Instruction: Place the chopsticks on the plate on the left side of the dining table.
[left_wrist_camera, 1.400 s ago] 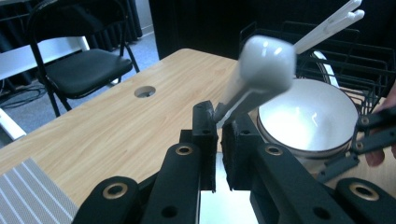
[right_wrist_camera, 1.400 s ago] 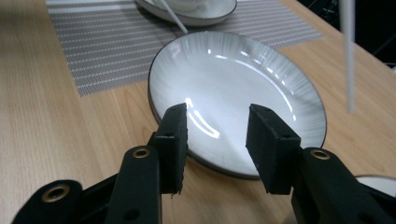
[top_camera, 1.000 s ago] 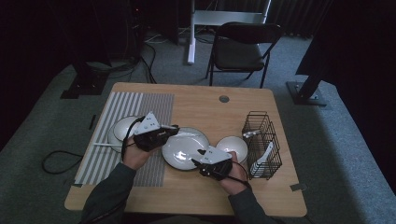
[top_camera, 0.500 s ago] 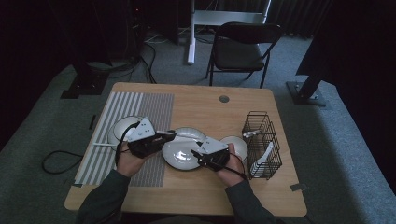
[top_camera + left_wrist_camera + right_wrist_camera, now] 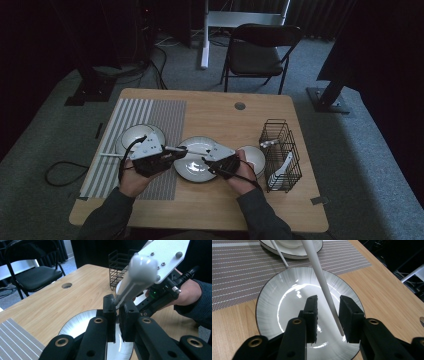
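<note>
The left tool (image 5: 117,315) has its two black jaws closed on the handle end of a long white ceramic spoon (image 5: 136,275), which rises from the jaws, tilted up and away toward the right tool (image 5: 212,163). In the high view, the spoon (image 5: 186,149) lies across the gap between the two tools, above the round white plate with a dark rim (image 5: 187,170) at the middle of the pale wooden desk (image 5: 210,115).

The right tool (image 5: 328,312) has its jaws parted, with the spoon's slim white shaft (image 5: 322,282) passing between them, apart from both pads; it grips nothing. Beneath it sits the same plate (image 5: 274,300).

To the left, a second white plate (image 5: 131,136) rests on a grey striped placemat (image 5: 150,112). To the right, a small white bowl (image 5: 255,156) stands just beside a black wire basket (image 5: 280,150) that holds another white spoon (image 5: 282,167).
</note>
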`<state>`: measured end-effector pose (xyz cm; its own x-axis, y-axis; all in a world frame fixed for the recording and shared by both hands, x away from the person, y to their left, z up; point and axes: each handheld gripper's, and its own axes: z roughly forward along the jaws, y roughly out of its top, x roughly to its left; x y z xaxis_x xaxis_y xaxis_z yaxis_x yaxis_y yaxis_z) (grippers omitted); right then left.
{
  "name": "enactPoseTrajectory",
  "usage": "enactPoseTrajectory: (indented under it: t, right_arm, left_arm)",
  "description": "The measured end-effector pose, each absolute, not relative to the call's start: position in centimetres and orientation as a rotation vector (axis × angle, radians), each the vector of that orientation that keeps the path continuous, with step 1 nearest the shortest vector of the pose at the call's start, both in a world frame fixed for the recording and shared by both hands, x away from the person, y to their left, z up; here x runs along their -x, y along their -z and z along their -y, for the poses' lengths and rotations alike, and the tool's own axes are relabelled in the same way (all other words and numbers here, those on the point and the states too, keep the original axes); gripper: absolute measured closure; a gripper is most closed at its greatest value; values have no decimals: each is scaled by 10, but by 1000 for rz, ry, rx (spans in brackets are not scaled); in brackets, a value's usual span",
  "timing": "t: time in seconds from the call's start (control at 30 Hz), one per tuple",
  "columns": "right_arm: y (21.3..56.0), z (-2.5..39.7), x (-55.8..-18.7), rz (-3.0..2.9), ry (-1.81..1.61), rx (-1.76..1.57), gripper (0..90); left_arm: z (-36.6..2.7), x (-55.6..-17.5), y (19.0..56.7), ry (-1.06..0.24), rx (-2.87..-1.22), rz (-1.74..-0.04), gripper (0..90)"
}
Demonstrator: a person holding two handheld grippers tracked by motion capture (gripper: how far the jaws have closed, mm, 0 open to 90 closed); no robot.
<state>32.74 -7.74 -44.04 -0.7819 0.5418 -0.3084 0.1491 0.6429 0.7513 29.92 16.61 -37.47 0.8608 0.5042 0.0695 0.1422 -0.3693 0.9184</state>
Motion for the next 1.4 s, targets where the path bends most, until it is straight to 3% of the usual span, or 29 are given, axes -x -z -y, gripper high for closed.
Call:
enactPoseTrajectory:
  t: [0.63,1.4]
  right_arm:
    - [445,75,-330,-2343,-995,-509,801]
    - [447,72,-325,-2330,-988,-443,856]
  left_arm:
    - [-161,-306,373,-412,-1924,-472,848]
    - [-159,-308,371,-430,-1905,-473,834]
